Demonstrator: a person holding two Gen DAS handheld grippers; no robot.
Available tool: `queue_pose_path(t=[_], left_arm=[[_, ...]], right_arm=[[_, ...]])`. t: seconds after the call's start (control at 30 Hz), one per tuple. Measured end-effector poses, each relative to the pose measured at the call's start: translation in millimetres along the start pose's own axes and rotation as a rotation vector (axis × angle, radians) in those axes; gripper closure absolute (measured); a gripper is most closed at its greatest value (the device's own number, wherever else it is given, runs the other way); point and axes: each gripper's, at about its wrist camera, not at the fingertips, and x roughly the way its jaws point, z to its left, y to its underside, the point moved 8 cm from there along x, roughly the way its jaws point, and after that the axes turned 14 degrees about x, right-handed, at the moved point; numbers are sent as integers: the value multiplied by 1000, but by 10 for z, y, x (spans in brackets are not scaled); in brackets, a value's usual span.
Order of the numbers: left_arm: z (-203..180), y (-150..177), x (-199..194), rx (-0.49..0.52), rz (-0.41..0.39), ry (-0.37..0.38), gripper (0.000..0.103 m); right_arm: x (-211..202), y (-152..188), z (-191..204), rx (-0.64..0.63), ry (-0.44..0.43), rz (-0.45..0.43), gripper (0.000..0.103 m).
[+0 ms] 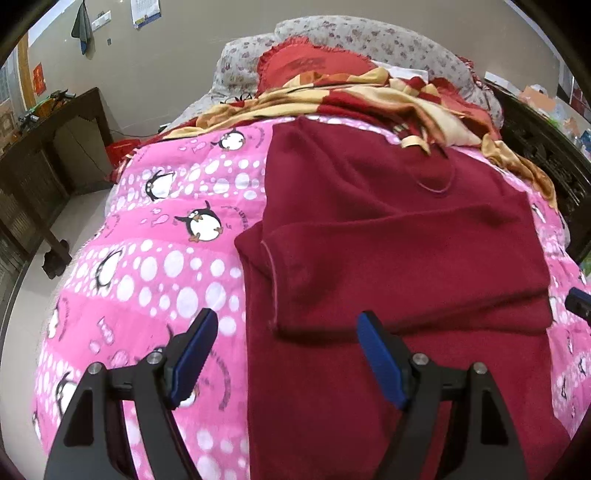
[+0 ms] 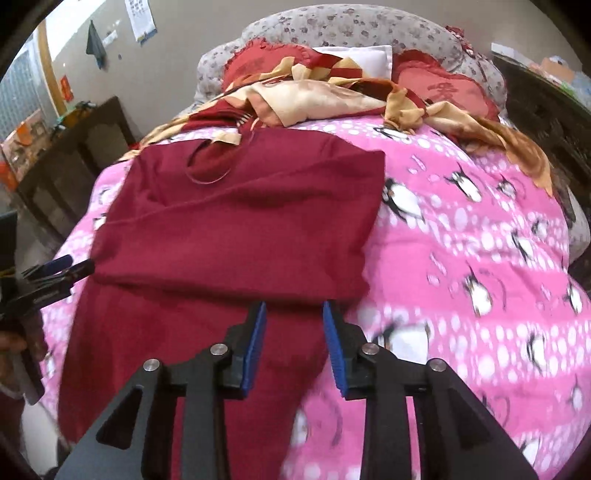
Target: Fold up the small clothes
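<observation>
A bed fills both views, covered by a bright pink quilt [image 1: 155, 266] printed with white dots and black-and-white penguins. At the top of each frame lie two red heart-shaped cushions [image 2: 439, 92], a grey floral bolster [image 1: 354, 37] and one crumpled red-and-gold satin sheet [image 2: 306, 99]. A dark wooden side table [image 1: 48, 155] stands against the beige wall at the left edge of the left wrist view, and a calendar [image 1: 146, 13] and a dark cloth [image 1: 83, 31] hang on the wall at the upper left.

One dark red knitted garment [image 1: 388, 236] lies flat on the quilt, in the centre and right of the left wrist view and centre-left of the right wrist view. Its upper part is folded over on itself, the neckline [image 2: 210, 166] showing near the top and one sleeve edge doubled back along the left fold.

There are two grippers, each with blue pads. The left gripper [image 1: 284, 332] tilts down over the near left edge of the garment, its jaws spread wide, one finger above the quilt and the other above the red fabric, gripping nothing. The right gripper [image 2: 293, 314] tilts down at the lower right corner of the folded layer, jaws partly apart and parallel; red cloth lies under the gap, and the pads do not press on it. In the right wrist view the left gripper appears at the left edge, with part of a hand [image 2: 11, 343] below it.
</observation>
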Motion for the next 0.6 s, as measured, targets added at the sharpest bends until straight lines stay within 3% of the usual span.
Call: queue_pose_path(t=[0.27,0.5,0.6], left_arm=[[-92,246,-434,12,-23,8,22],[-35,693,-656,-47,11,39,22],[23,876,-706,-78,32,36,22]], right_arm=[[-388,485,-280,129,-96,68,59],[-118,824,-277,153,-76,140,59],[35,857,-199,182,-119,148,59]])
